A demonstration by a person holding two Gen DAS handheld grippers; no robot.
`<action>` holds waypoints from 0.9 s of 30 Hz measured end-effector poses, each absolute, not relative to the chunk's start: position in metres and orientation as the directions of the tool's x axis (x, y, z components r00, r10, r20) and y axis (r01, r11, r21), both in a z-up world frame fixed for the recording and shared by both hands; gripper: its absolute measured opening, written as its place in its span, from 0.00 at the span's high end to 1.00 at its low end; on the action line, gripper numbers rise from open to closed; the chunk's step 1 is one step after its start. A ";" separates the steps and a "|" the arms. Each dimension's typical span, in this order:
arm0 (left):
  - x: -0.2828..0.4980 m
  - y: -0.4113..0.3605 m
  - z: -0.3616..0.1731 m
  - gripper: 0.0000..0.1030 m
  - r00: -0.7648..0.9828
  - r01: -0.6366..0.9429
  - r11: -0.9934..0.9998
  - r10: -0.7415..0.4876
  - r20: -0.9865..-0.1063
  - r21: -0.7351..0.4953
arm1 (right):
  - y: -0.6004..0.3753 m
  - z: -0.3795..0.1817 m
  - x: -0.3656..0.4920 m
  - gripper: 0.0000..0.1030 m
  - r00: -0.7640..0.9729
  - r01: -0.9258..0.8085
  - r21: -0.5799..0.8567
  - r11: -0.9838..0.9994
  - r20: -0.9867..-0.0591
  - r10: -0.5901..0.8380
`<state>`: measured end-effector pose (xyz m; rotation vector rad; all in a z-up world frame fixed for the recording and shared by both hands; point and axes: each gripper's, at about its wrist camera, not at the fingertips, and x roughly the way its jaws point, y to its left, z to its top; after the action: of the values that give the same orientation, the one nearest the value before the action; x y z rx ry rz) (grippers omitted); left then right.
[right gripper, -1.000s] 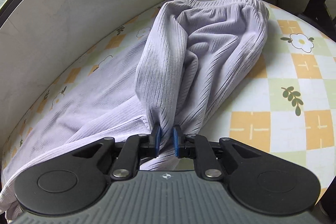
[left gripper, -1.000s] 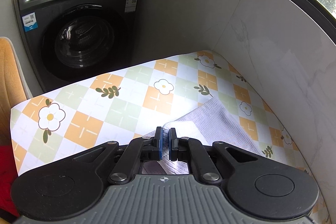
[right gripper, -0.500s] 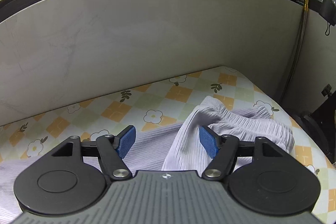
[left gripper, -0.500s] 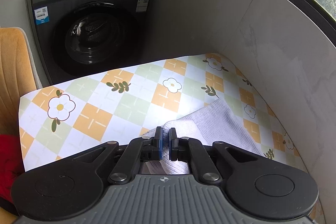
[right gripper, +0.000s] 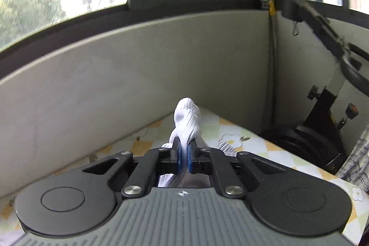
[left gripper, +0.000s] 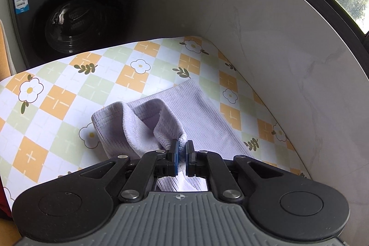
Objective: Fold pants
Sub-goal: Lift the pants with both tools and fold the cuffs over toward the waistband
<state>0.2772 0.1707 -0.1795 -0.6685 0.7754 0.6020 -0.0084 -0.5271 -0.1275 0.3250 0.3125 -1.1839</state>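
Now each gripper, left gripper and right gripper, pinches the pants.

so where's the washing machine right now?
Left wrist view, upper left: the washing machine stands beyond the far edge of the floral tablecloth, beside the tiled wall.

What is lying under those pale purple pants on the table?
Under the pants lies a tablecloth of orange and green diamonds with white flowers. What the cloth covers cannot be seen, nor the pattern beneath the fabric. The left gripper and right gripper each pinch the pants.
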 end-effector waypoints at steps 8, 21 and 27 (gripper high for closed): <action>0.283 0.181 -0.176 0.94 0.579 -0.710 0.623 0.250 -0.776 -0.329 | -0.510 -0.135 -0.099 0.95 0.248 0.955 0.268 0.126 -0.492 -0.834; 0.294 0.215 -0.149 0.94 0.601 -0.774 0.500 0.385 -0.701 -0.389 | -0.569 -0.146 0.051 0.95 0.397 0.915 0.134 0.380 -0.461 -0.794; 0.324 0.209 -0.156 0.94 0.578 -0.792 0.488 0.407 -0.708 -0.367 | -0.600 -0.188 0.105 0.89 0.366 0.915 0.067 0.397 -0.551 -0.750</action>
<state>0.3235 0.2089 -0.1561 -0.7429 0.5895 0.7819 0.1050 -0.5995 -0.1879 0.3961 0.4783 -1.1066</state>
